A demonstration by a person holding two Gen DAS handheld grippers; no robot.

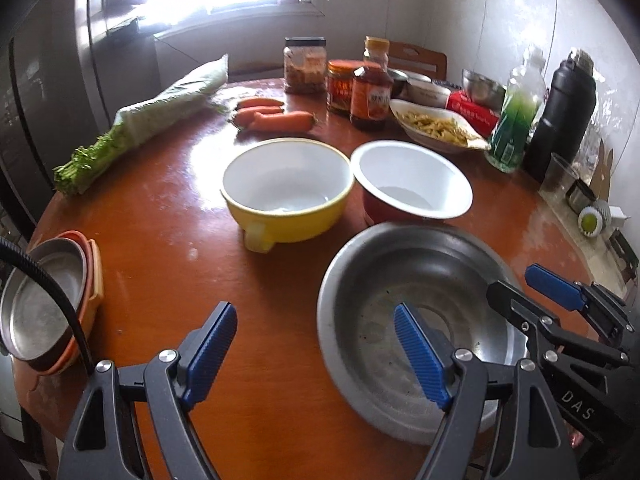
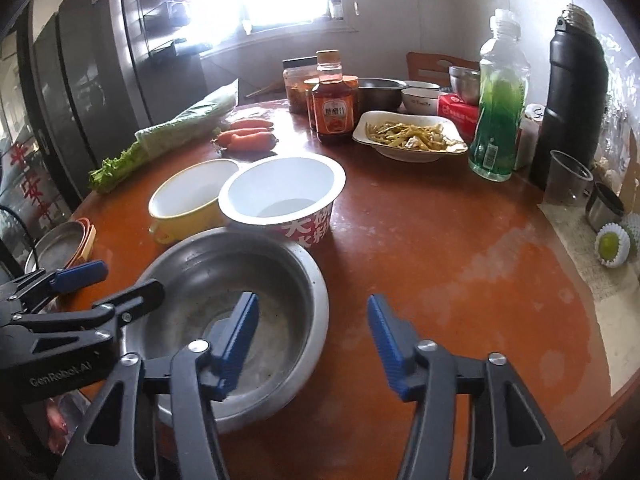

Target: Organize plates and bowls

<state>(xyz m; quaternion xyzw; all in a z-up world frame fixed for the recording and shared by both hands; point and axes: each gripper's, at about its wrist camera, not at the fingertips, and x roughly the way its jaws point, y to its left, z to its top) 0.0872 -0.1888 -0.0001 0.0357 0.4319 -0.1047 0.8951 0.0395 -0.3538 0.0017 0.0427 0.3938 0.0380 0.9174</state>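
Note:
A large steel bowl (image 1: pixel 384 280) (image 2: pixel 192 268) sits at the round table's near edge. Behind it stand a yellow bowl (image 1: pixel 286 194) (image 2: pixel 188 204) and a red paper bowl with a white inside (image 1: pixel 412 184) (image 2: pixel 280 196), side by side. A stack of steel and orange plates (image 1: pixel 44 308) (image 2: pixel 60 248) lies at the left edge. My left gripper (image 1: pixel 316 352) is open, its right finger over the steel bowl's near rim. My right gripper (image 2: pixel 312 344) is open, its left finger inside the steel bowl. Each gripper shows in the other's view: the right (image 1: pixel 536 292), the left (image 2: pixel 116 284).
At the back of the wooden table (image 2: pixel 460 264) are bagged greens (image 1: pixel 160 116), carrots (image 1: pixel 272 116), sauce jars (image 1: pixel 368 96), a dish of food (image 2: pixel 408 136), a green bottle (image 2: pixel 496 112), a black flask (image 2: pixel 572 92) and small steel bowls (image 2: pixel 380 92).

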